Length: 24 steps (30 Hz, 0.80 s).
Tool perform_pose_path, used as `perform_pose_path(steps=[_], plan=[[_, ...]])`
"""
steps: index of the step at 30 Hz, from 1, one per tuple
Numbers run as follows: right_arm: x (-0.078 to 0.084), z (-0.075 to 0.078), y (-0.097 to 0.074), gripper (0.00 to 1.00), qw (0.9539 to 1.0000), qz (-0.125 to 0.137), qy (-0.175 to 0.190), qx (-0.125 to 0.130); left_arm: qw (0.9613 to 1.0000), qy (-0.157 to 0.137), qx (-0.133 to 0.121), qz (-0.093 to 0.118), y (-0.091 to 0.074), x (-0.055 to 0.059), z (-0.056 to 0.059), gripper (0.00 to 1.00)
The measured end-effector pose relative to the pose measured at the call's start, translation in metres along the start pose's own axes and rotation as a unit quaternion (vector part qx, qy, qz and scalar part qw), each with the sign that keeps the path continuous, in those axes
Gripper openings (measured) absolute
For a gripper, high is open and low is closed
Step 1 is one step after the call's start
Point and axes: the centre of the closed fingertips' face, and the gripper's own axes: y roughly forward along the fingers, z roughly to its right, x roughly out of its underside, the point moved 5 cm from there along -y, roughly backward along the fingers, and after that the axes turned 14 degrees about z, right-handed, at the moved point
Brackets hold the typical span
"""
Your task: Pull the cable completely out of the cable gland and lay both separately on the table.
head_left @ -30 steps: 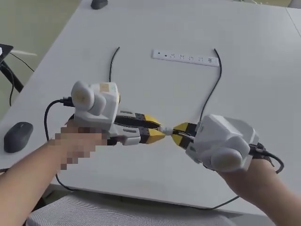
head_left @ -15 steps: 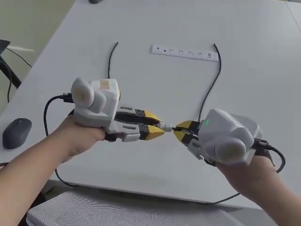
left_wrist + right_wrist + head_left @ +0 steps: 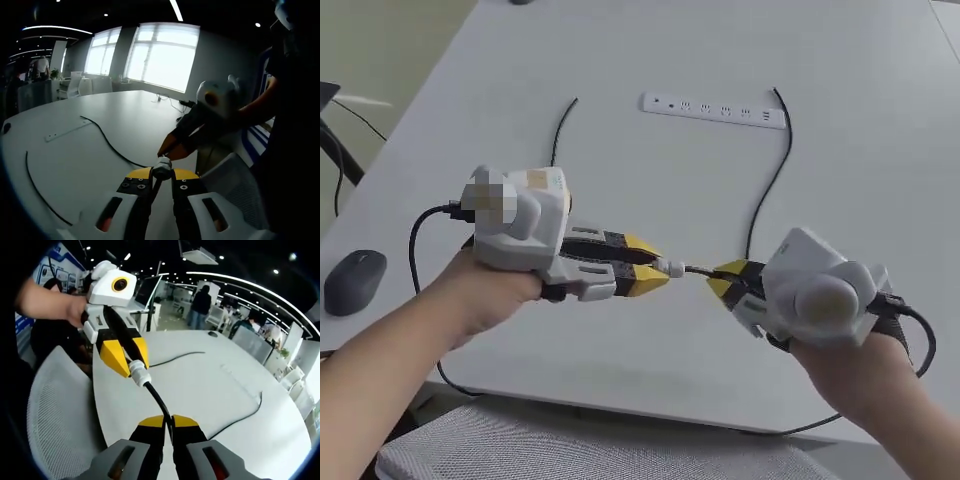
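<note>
**Q:** State of the left gripper (image 3: 655, 272)?
**A:** Held above the white counter (image 3: 620, 60). Its jaws are closed narrowly on the white plastic cable gland (image 3: 670, 268), which sticks out past their yellow tips.

**Q:** And the right gripper (image 3: 725, 281)?
**A:** It faces the left one, near it, with the tips apart. Its jaws are pinched together on the short black cable (image 3: 159, 401), which runs from the gland to them.

**Q:** Is the cable out of the gland?
**A:** Apparently not. In the right gripper view its far end enters the gland, though the joint is too small to be certain. Both parts are in the air, neither on the counter.

**Q:** Anything else on the counter?
**A:** A white power strip (image 3: 714, 110) lies well beyond the grippers. A long black lead (image 3: 787, 140) curves down from its right end, and a second black lead (image 3: 557, 135) lies to its left. A dark grey mouse (image 3: 354, 280) sits at the left edge.
</note>
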Motion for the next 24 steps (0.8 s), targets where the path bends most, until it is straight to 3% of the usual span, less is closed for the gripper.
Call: perform_pose_path(steps=[5,14,17,18,21,24], plan=[[0.009,0.008,0.000,0.00,0.9990,-0.005,0.039,0.022,1.0000,-0.004,-0.003,0.004,0.001,-0.001,-0.001,0.14],[0.039,0.023,-0.005,0.00,0.9907,-0.025,0.116,0.068,0.9999,-0.008,-0.003,0.005,-0.002,-0.002,0.000,0.14],[0.051,0.028,-0.006,0.00,0.9825,-0.029,0.160,0.091,0.9999,-0.011,0.000,0.007,0.000,-0.002,0.001,0.14],[0.056,0.029,-0.006,0.00,0.9769,-0.031,0.187,0.099,0.9999,-0.011,0.000,0.006,0.000,-0.002,0.001,0.14],[0.064,0.030,-0.006,0.00,0.9696,-0.033,0.216,0.110,1.0000,-0.006,0.002,-0.004,0.002,0.002,0.003,0.14],[0.067,0.026,-0.004,0.00,0.9668,-0.035,0.227,0.112,0.9999,-0.008,0.003,-0.006,0.004,0.005,0.006,0.14]])
